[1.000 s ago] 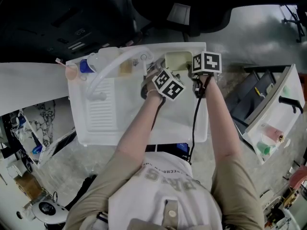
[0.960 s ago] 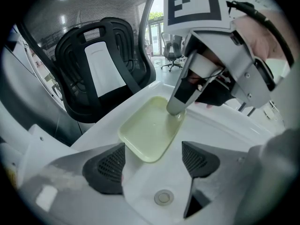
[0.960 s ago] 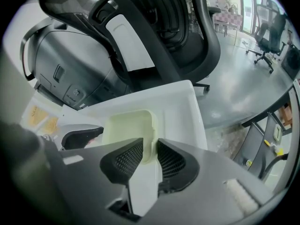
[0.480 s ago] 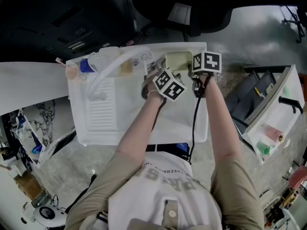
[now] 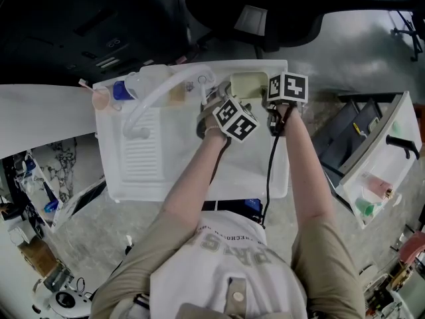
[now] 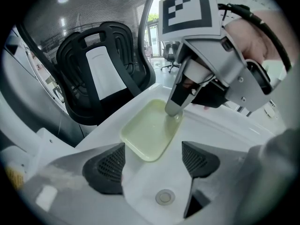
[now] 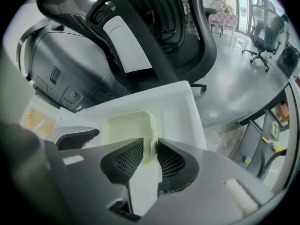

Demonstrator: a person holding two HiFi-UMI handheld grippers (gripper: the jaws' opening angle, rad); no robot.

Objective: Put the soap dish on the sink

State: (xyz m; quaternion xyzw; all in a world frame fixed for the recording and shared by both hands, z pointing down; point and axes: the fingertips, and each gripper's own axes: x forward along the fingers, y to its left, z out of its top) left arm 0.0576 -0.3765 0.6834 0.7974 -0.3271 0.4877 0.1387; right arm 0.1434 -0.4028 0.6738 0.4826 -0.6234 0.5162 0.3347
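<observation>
Now the pale yellow soap dish (image 7: 125,128) sits on the flat back edge of the white sink (image 5: 242,165), near the sink's far right corner. The right gripper (image 7: 150,146) has its fingers (image 7: 124,161) almost together, and they pinch the dish's right wall. The left gripper (image 6: 152,159) hangs over the sink's bowl, just in front of the dish. Its fingers (image 6: 107,167) are wide apart and hold nothing. The round drain (image 6: 164,197) in the sink's bowl shows below them.

A bent white tap (image 5: 159,93) stands on the sink's back edge, left of the dish. Further left on that edge are a blue thing (image 5: 120,90), too small to name, and a small pink cup (image 5: 99,99). The sink's left half has a ribbed draining part (image 5: 141,153). From the head view, both arms and the grippers' marker cubes cover much of the sink's bowl. A black cable (image 5: 269,171) runs over the sink's right side, from the right gripper back toward the person.

Behind the sink stands a black office chair (image 7: 159,32). A white worktop (image 5: 40,121) lies at the sink's left side. A white rack (image 5: 385,148) with small pink and green things stands at the sink's right side. Beyond the sink, the floor (image 7: 239,74) is grey and shiny.
</observation>
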